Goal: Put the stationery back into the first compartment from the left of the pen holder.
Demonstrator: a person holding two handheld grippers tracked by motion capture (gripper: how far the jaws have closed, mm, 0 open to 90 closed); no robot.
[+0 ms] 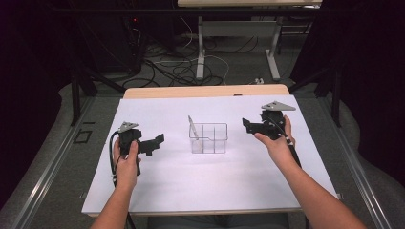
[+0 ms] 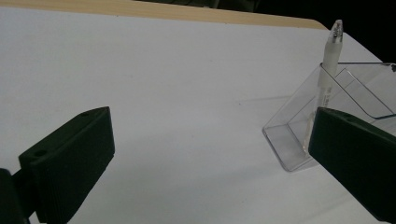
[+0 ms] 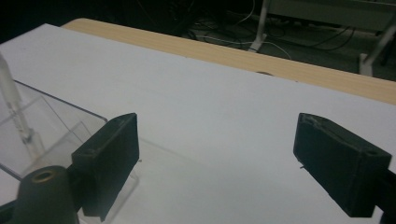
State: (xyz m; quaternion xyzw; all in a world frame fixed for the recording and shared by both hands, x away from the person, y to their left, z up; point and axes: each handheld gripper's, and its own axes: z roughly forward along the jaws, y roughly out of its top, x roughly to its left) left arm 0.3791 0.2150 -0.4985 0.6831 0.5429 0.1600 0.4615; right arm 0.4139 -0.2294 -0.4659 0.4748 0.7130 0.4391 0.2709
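High view: clear organizer (image 1: 208, 138) at centre of the white sheet (image 1: 191, 186) on the desk (image 1: 205, 90), flanked by both grippers.

Holding one pen (image 1: 192, 127), white and tilted, in its left-hand compartment at about 9 o'clock of the box. Left gripper (image 1: 156, 141) at 9 o'clock of the organizer, well apart from it, gripped by the left hand (image 1: 127, 167), jaws spread wide and empty, pointing toward the box. Right gripper (image 1: 248, 126) at 3 o'clock, near the organizer but not touching, gripped by the right hand (image 1: 277, 140), jaws likewise spread and empty. Left gripper view: organizer (image 2: 327, 112) between the jaws toward 3 o'clock, pen (image 2: 329, 60) rising above its rim. Right gripper view: organizer (image 3: 51, 121) at 9 o'clock, behind the left-hand jaw.
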